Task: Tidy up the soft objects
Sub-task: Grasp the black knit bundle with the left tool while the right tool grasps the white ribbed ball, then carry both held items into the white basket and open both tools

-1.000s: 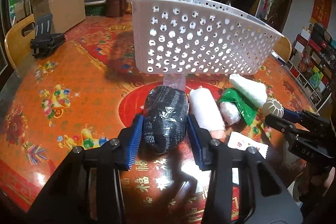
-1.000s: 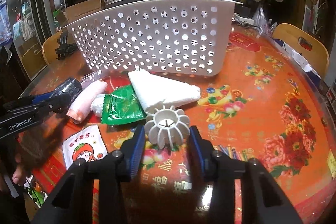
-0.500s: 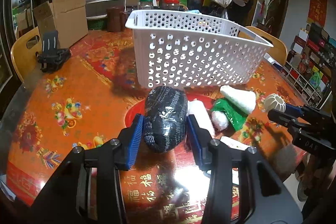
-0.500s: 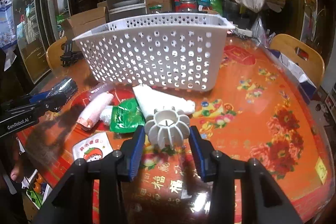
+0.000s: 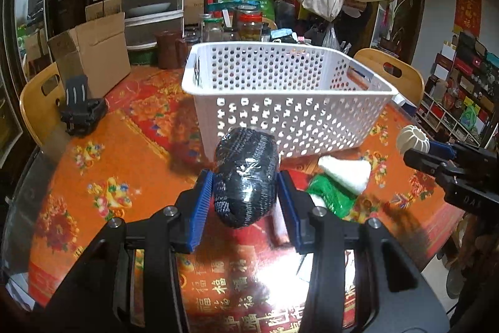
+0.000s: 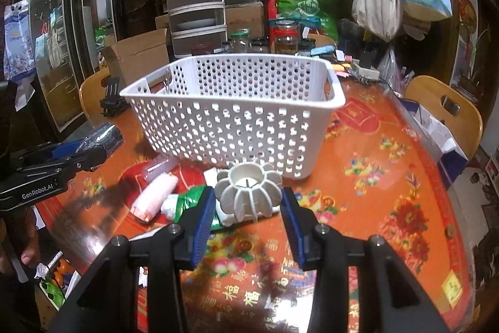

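Note:
My left gripper (image 5: pixel 246 202) is shut on a black knitted roll (image 5: pixel 246 177) wrapped in clear film and holds it above the table, in front of the white perforated basket (image 5: pixel 280 89). My right gripper (image 6: pixel 248 208) is shut on a white ribbed round object (image 6: pixel 248 191), also lifted, in front of the basket (image 6: pixel 237 114). On the table below lie a pink roll (image 6: pixel 154 192), a green packet (image 6: pixel 190 198) and a white folded cloth (image 5: pixel 346 172). Each gripper shows in the other's view, the right one (image 5: pixel 436 155) and the left one (image 6: pixel 62 158).
A red and orange floral cloth covers the round table (image 6: pixel 389 192). A black gripper stand (image 5: pixel 82 111) sits at the far left. Wooden chairs (image 6: pixel 443 105), a cardboard box (image 5: pixel 93 52), jars and hanging bags crowd the back. A printed sachet lies near the front edge.
Both grippers have risen with their loads, so the basket's open top and inside now show. The objects left on the table look lower and farther away.

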Motion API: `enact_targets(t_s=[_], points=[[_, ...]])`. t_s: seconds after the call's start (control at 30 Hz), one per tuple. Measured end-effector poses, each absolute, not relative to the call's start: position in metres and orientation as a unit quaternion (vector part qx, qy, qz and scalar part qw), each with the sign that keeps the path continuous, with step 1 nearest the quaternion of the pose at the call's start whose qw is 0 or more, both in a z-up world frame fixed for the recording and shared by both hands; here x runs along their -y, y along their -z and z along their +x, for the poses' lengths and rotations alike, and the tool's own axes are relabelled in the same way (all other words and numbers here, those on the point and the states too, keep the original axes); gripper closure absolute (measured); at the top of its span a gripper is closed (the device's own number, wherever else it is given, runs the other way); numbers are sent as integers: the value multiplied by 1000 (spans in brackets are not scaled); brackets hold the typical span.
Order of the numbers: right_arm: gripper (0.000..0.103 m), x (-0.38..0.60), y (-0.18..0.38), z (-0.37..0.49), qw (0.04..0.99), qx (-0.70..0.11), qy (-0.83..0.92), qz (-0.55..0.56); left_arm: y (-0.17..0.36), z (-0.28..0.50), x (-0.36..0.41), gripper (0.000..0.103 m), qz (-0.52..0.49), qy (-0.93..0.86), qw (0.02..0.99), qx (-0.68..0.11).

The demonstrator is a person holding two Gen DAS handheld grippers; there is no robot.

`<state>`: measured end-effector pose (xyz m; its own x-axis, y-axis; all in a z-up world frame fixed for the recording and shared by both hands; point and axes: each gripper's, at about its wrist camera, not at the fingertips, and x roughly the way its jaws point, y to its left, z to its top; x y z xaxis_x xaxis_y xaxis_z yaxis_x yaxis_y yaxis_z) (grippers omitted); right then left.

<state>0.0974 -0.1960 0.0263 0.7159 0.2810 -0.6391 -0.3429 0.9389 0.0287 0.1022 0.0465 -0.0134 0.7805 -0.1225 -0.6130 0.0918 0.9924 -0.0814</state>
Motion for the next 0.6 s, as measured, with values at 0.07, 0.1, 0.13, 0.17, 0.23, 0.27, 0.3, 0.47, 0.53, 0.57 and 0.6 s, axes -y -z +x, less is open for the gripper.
enact_targets(t_s=[0.07,0.1,0.13,0.17,0.23,0.27,0.3,0.47,0.53,0.57,0.6], points=[[61,197,-32,99,926,-333,-171,-46,6,106,-47,63,-24,57,944,-324],[61,197,-36,100,927,-331,-172,-46,2,108,-47,63,-24,58,945,-322],[61,198,-39,101,927,-329,-173,-46,-2,110,-48,63,-24,57,945,-321],[61,198,-43,102,928,-326,-174,-46,-6,113,-49,63,-23,55,946,-319],[61,198,-52,106,929,-321,-177,-46,-14,118,-50,63,-23,54,947,-317],[61,199,-57,109,930,-320,-178,-46,-19,121,-50,63,-22,54,947,-315],[61,198,-61,112,930,-318,-178,-46,-23,124,-50,63,-21,54,948,-314],[61,197,-80,128,932,-310,-179,-50,-44,145,-50,63,-17,55,948,-312],[61,196,-86,135,933,-308,-178,-52,-52,154,-49,63,-14,54,949,-312],[61,195,-89,139,933,-308,-178,-53,-55,158,-48,63,-12,55,948,-312],[61,195,-91,145,933,-309,-178,-54,-58,163,-46,63,-10,56,948,-313]])
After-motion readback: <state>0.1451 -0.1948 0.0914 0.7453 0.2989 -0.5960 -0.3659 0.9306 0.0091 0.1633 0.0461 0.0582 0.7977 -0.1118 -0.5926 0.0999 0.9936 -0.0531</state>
